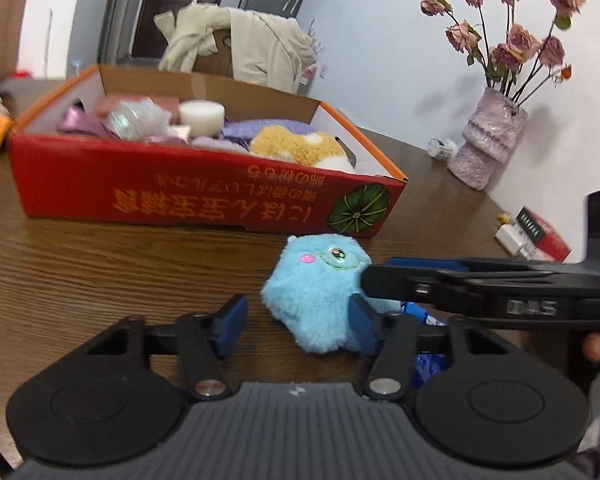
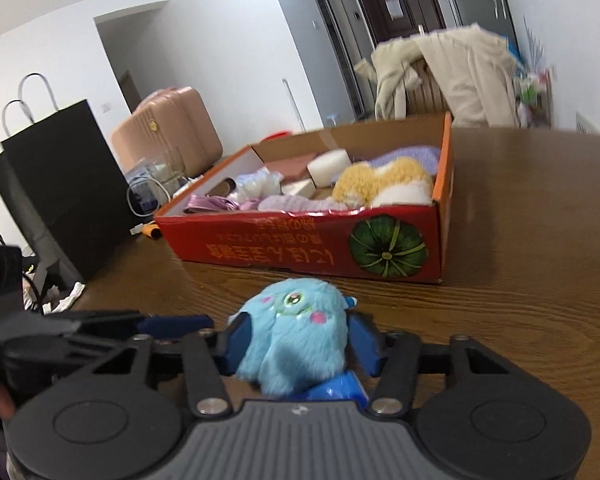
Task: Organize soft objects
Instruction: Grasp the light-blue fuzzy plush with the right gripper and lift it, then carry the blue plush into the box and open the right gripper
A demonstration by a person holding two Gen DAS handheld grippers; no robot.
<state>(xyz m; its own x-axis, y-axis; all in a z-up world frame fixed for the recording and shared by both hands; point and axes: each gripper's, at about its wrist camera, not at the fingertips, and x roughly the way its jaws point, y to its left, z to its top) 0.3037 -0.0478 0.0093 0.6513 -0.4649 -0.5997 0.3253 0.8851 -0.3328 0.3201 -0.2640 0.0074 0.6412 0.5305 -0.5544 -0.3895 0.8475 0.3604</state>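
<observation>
A fluffy blue plush toy [image 1: 318, 292] sits on the wooden table in front of a red cardboard box [image 1: 204, 196]. My right gripper [image 2: 296, 340] is shut on the blue plush toy [image 2: 296, 328], its blue pads pressing both sides. In the left wrist view the right gripper [image 1: 374, 276] reaches in from the right onto the toy. My left gripper [image 1: 296, 324] is open, its right pad beside the toy, holding nothing. The red box [image 2: 308, 248] holds a tan plush [image 2: 384, 186], purple cloths and a white foam roll.
A vase of dried roses [image 1: 488, 136] stands at the table's right edge, with small boxes [image 1: 536, 236] nearby. A black paper bag [image 2: 60, 184] and a pink suitcase [image 2: 168, 136] stand left of the table. A chair with a beige coat [image 2: 456, 76] is behind the box.
</observation>
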